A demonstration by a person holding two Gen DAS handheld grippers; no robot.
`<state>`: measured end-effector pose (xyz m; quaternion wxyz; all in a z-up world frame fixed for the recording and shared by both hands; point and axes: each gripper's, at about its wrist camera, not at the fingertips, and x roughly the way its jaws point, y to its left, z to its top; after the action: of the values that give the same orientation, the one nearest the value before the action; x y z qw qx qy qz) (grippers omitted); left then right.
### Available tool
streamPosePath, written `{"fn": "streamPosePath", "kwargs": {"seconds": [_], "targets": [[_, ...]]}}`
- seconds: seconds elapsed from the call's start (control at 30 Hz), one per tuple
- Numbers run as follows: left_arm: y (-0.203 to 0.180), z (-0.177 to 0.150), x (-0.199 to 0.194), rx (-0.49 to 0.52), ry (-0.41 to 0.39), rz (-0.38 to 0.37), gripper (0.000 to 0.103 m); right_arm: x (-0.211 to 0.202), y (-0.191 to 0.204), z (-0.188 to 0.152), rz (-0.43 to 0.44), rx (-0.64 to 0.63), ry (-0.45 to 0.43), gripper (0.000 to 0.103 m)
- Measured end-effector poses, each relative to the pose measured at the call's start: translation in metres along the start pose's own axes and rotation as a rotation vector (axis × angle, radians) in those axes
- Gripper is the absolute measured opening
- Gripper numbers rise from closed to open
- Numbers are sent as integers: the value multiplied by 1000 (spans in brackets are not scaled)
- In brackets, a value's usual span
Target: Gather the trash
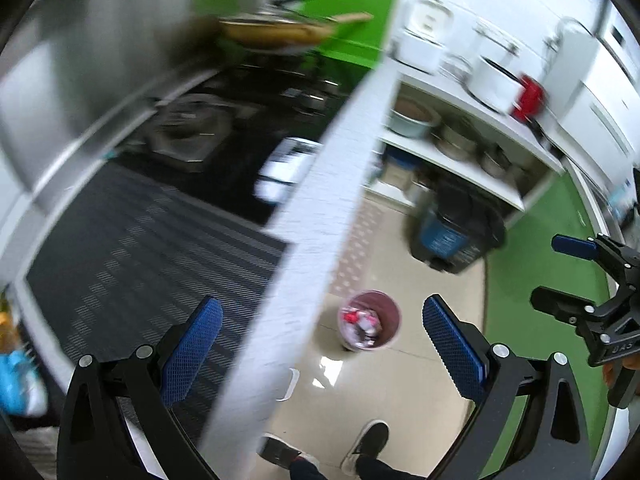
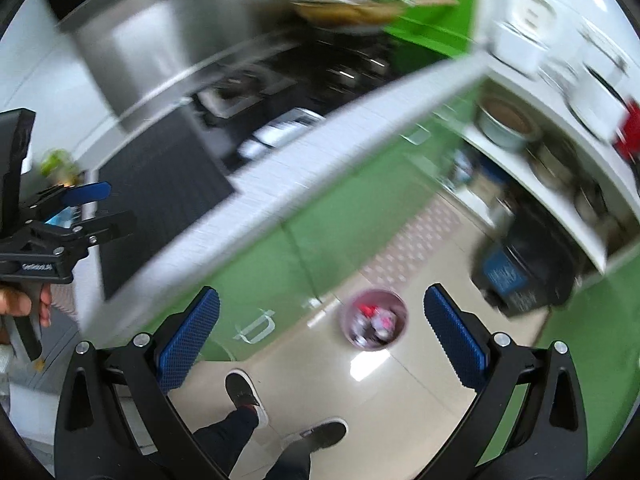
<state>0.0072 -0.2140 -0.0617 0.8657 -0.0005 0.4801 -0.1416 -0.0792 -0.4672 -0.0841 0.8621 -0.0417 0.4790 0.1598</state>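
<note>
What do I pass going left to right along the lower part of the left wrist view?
Dark ribbed mat → white counter edge → pink trash bin on the floor → green cabinet front → right gripper, jaws apart.

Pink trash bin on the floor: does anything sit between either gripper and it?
Nothing visible does. The pink trash bin stands on bare tile below the open, empty left gripper and right gripper. The white counter edge runs beside it, and the person's shoes stand nearer the camera, not over it.
</note>
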Motion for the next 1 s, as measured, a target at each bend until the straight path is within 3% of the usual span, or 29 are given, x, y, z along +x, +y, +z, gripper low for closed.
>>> {"fn": "streamPosePath", "kwargs": {"seconds": [0.27,0.47,0.67,1.0], "targets": [[100,-14,-53,-99,-34,109,96,-1,106,59,112,-144,-70,100],[146,-18,-73,-106,-43,138,96,10,167,94,162,-200,-93,100],[173,-18,-89,-139,-57,146,96,27,203,117,215,-277,-65,100],[182,-15,-97,-226,-87,197,97,50,227,143,319,-417,-27,100]]}}
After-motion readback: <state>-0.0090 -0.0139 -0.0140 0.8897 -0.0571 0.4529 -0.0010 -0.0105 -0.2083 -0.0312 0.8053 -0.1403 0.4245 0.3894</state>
